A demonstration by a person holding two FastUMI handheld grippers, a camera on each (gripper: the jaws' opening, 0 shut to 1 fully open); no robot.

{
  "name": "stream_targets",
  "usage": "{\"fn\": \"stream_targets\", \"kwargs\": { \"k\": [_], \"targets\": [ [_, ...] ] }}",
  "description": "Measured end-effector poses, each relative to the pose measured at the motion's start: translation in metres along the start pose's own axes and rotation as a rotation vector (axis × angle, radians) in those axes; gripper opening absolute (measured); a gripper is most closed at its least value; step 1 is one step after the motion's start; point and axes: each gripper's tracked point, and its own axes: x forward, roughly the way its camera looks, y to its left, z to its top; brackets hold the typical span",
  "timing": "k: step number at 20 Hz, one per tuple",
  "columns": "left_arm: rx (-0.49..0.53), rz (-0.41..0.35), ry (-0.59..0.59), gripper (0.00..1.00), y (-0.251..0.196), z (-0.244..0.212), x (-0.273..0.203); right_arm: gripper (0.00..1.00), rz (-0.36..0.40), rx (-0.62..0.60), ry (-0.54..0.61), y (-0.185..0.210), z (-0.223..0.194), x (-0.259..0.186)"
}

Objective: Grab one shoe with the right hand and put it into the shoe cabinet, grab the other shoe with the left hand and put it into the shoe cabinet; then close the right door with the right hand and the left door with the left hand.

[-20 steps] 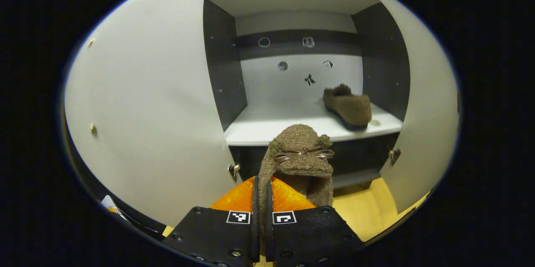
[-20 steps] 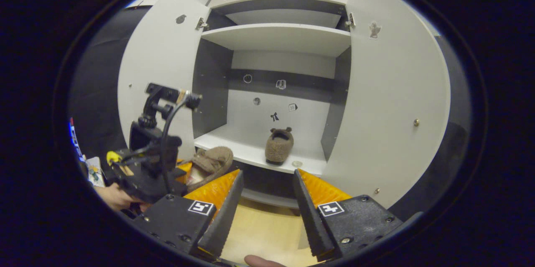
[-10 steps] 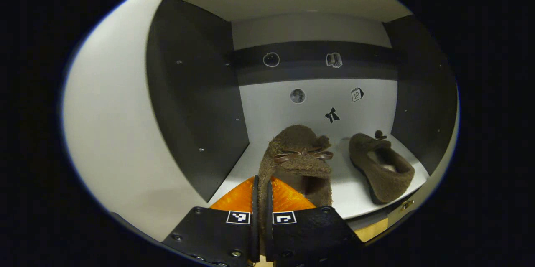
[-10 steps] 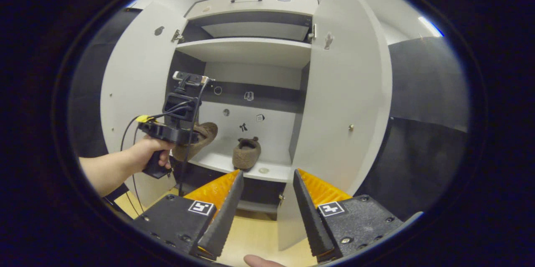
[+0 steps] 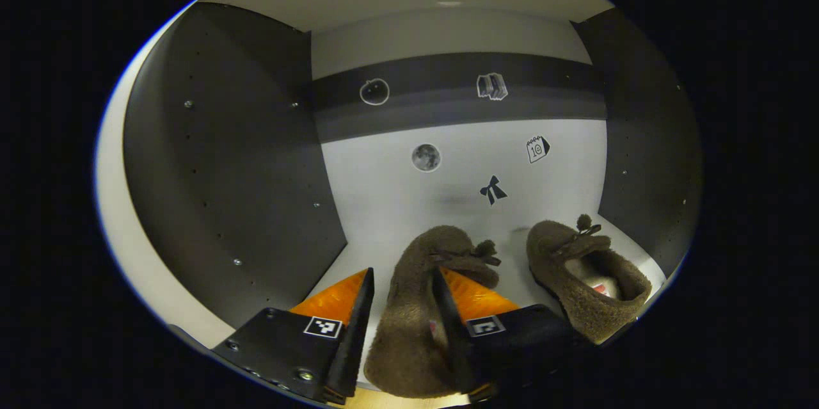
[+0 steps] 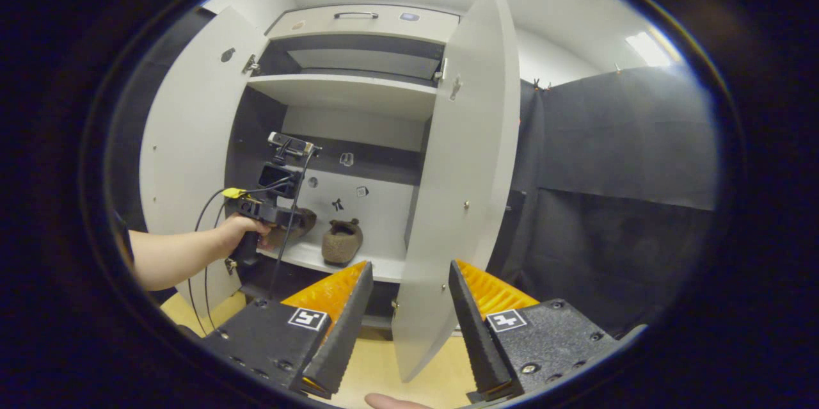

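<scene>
Inside the shoe cabinet, a brown fuzzy shoe (image 5: pixel 416 326) with a bow lies on the white lower shelf (image 5: pixel 519 271). My left gripper (image 5: pixel 402 274) is open, one finger on each side of the shoe. The other brown shoe (image 5: pixel 585 281) rests on the same shelf to its right, toe toward the back wall. In the right gripper view, my right gripper (image 6: pixel 410 266) stands open and empty outside the cabinet, facing the edge of the open right door (image 6: pixel 467 191). Both shoes (image 6: pixel 341 242) show small on the shelf there. The left door (image 6: pixel 185 159) is open too.
A person's hand (image 6: pixel 237 230) and forearm reach into the cabinet from the left. An upper shelf (image 6: pixel 345 86) and a drawer (image 6: pixel 358 18) sit above. Dark side walls (image 5: pixel 224 172) close in the compartment. The floor (image 6: pixel 377 370) below is light wood.
My left gripper went deeper into the cabinet, set the shoe on the shelf and opened its fingers. My right gripper swung right, away from the opening, toward the right door's edge.
</scene>
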Motion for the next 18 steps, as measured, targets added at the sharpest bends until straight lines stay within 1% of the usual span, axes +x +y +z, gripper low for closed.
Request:
{"fn": "stream_targets", "kwargs": {
  "k": [1, 2, 3, 4, 5, 7, 8, 9, 10, 11, 12, 13, 14, 15, 17, 18],
  "targets": [
    [0.012, 0.023, -0.017, 0.60, 0.007, 0.002, -0.007, 0.76, 0.001, -0.001, -0.005, 0.000, 0.002, -0.002],
    [0.022, 0.047, -0.033, 0.66, 0.013, 0.002, -0.019, 0.77, -0.005, -0.003, -0.021, 0.000, 0.005, -0.004],
    [0.012, 0.070, -0.087, 0.61, 0.020, 0.011, -0.032, 0.77, -0.015, -0.005, -0.040, -0.001, 0.009, -0.006],
    [-0.014, 0.036, -0.158, 0.61, 0.018, 0.023, -0.050, 0.80, -0.025, -0.005, -0.056, -0.002, 0.011, -0.008],
    [-0.046, -0.009, -0.220, 0.61, 0.012, 0.035, -0.070, 0.77, -0.035, 0.002, -0.065, -0.004, 0.013, -0.008],
    [-0.090, -0.083, -0.308, 0.61, 0.008, 0.050, -0.116, 0.77, -0.039, 0.042, -0.060, -0.006, 0.012, -0.004],
    [-0.103, -0.103, -0.336, 0.65, 0.010, 0.053, -0.131, 0.77, -0.034, 0.076, -0.053, -0.007, 0.010, -0.001],
    [-0.114, -0.112, -0.358, 0.67, 0.015, 0.050, -0.144, 0.76, -0.032, 0.113, -0.045, -0.009, 0.009, 0.003],
    [-0.121, -0.124, -0.372, 0.81, 0.016, 0.047, -0.155, 0.77, -0.024, 0.143, -0.031, -0.010, 0.005, 0.007],
    [-0.126, -0.132, -0.381, 0.78, 0.019, 0.045, -0.169, 0.76, -0.009, 0.163, -0.018, -0.007, 0.002, 0.008],
    [-0.137, -0.123, -0.378, 0.76, 0.024, 0.042, -0.180, 0.76, 0.003, 0.173, -0.008, -0.004, -0.003, 0.011],
    [-0.147, -0.140, -0.379, 0.77, 0.026, 0.041, -0.194, 0.75, 0.015, 0.177, 0.006, -0.001, -0.009, 0.014],
    [-0.157, -0.150, -0.381, 0.77, 0.030, 0.043, -0.211, 0.79, 0.027, 0.178, 0.026, 0.002, -0.016, 0.016],
    [-0.160, -0.164, -0.379, 0.77, 0.031, 0.042, -0.223, 0.76, 0.038, 0.179, 0.050, 0.006, -0.023, 0.016],
    [-0.175, -0.197, -0.368, 0.78, 0.036, 0.034, -0.248, 0.76, 0.035, 0.189, 0.069, 0.008, -0.029, 0.013],
    [-0.189, -0.208, -0.366, 0.83, 0.035, 0.028, -0.259, 0.76, 0.012, 0.193, 0.058, 0.002, -0.030, 0.009]
  ]
}}
